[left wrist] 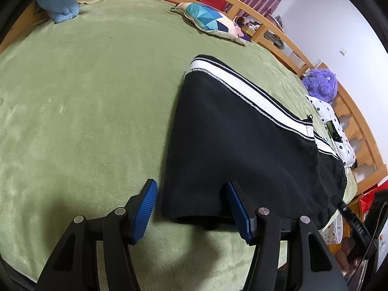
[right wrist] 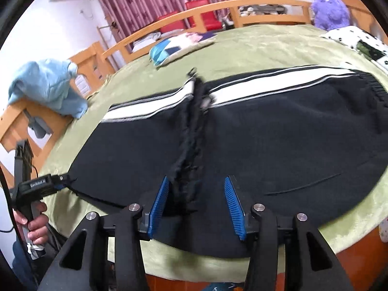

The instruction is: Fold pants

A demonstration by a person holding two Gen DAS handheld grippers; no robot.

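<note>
Black pants [right wrist: 266, 133] with a white side stripe lie flat on the green bed cover, folded along their length. A raised ridge of cloth [right wrist: 191, 145] runs across the middle. My right gripper [right wrist: 196, 198] is open at the near edge of the pants, its jaws either side of that ridge. My left gripper [left wrist: 191, 206] is open at the leg-cuff end [left wrist: 194, 208] of the pants [left wrist: 242, 145], one blue pad [left wrist: 145, 208] on the cover, the other over the cloth. The left gripper also shows in the right wrist view [right wrist: 66, 178].
The green cover [left wrist: 84, 97] spreads wide to the left. A patterned pillow [left wrist: 208, 19], a blue plush toy [left wrist: 60, 2], a purple plush toy [left wrist: 320, 84] and a spotted cloth [left wrist: 334, 126] lie near the far side, by the wooden rail [left wrist: 278, 26].
</note>
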